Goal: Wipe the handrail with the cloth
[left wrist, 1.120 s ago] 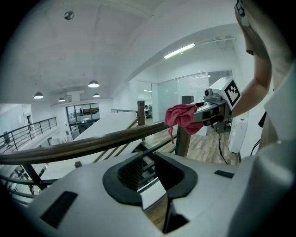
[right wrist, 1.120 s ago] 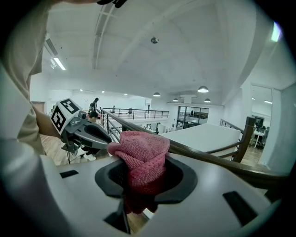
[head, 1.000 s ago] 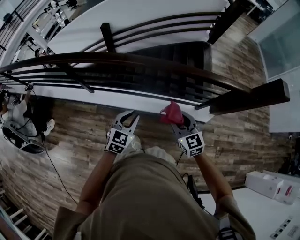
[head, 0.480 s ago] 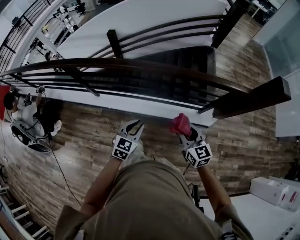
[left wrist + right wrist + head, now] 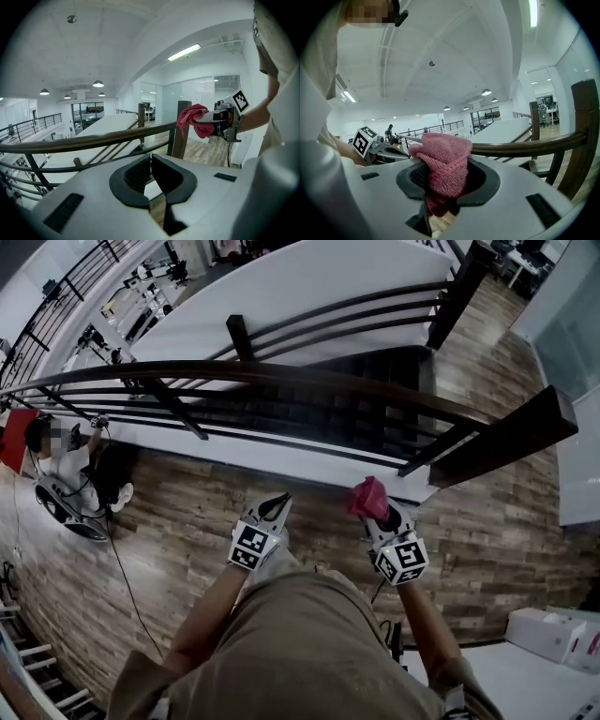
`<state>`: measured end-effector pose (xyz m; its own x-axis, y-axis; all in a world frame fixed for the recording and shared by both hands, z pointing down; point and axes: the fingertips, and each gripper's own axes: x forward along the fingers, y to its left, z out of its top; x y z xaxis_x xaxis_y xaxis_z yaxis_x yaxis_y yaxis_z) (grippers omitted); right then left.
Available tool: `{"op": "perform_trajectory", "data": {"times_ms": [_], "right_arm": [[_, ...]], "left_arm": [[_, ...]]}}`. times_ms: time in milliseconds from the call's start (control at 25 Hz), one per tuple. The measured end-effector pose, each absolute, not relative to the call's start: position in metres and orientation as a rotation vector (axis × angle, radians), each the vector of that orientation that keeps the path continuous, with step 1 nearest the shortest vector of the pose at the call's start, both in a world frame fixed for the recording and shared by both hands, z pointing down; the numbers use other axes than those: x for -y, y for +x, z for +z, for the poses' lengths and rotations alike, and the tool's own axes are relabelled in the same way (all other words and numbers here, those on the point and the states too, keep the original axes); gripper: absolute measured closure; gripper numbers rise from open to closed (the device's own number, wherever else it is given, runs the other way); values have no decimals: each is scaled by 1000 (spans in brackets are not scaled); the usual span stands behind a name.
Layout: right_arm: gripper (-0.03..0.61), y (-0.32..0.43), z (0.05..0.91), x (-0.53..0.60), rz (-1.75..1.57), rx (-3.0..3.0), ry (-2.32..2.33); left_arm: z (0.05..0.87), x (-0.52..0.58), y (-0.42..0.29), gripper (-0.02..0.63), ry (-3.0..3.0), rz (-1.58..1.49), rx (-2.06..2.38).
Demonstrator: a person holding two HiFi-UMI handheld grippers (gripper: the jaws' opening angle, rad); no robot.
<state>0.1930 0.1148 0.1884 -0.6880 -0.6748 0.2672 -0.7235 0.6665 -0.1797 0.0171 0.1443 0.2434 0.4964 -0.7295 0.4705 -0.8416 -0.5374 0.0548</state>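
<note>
Our right gripper [image 5: 377, 510] has its jaws clenched on the pink cloth [image 5: 367, 494], held short of the handrail [image 5: 281, 372]. The left gripper [image 5: 277, 505] has just been closing its jaws on nothing. If we press hard along the rail, the bunched cloth could drag loose.

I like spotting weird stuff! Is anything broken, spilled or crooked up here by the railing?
Nothing stands out. The handrail looks whole, the wooden floor shows no spill, and the pink cloth is just bunched up in the right gripper, seemingly short of the rail.
</note>
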Motion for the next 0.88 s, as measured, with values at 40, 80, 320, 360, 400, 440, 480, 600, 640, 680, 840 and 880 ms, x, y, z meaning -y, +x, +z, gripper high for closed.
{"op": "perform_trajectory", "data": {"times_ms": [40, 80, 320, 360, 400, 440, 480, 600, 640, 680, 840, 880], "right_arm": [[449, 197, 187, -120, 409, 2711, 1148], [449, 202, 185, -124, 411, 2719, 1150], [449, 220, 180, -151, 397, 2761, 1161], [449, 221, 179, -154, 395, 2766, 1159], [449, 223, 180, -157, 397, 2770, 1155], [449, 224, 183, -161, 402, 2774, 1150], [449, 225, 186, -165, 410, 2776, 1144], [449, 228, 198, -176, 441, 2778, 1111], [449, 228, 202, -179, 451, 2776, 1095], [449, 228, 207, -182, 461, 2773, 1077], [449, 220, 224, -199, 487, 2754, 1020], [449, 216, 225, -203, 487, 2750, 1010]], "left_arm": [[242, -150, 21, 588, 2463, 578, 1331], [240, -157, 25, 591, 2460, 581, 1330], [240, -201, 49, 597, 2440, 590, 1263], [240, -206, 52, 597, 2427, 573, 1252], [240, -212, 53, 597, 2413, 562, 1246], [241, -218, 53, 597, 2401, 561, 1243], [243, -224, 53, 597, 2393, 567, 1244], [245, -238, 52, 597, 2371, 575, 1267], [245, -241, 51, 597, 2361, 569, 1279], [245, -245, 49, 597, 2350, 560, 1293], [248, -265, 39, 597, 2309, 529, 1322], [249, -271, 36, 597, 2300, 525, 1323]]}}
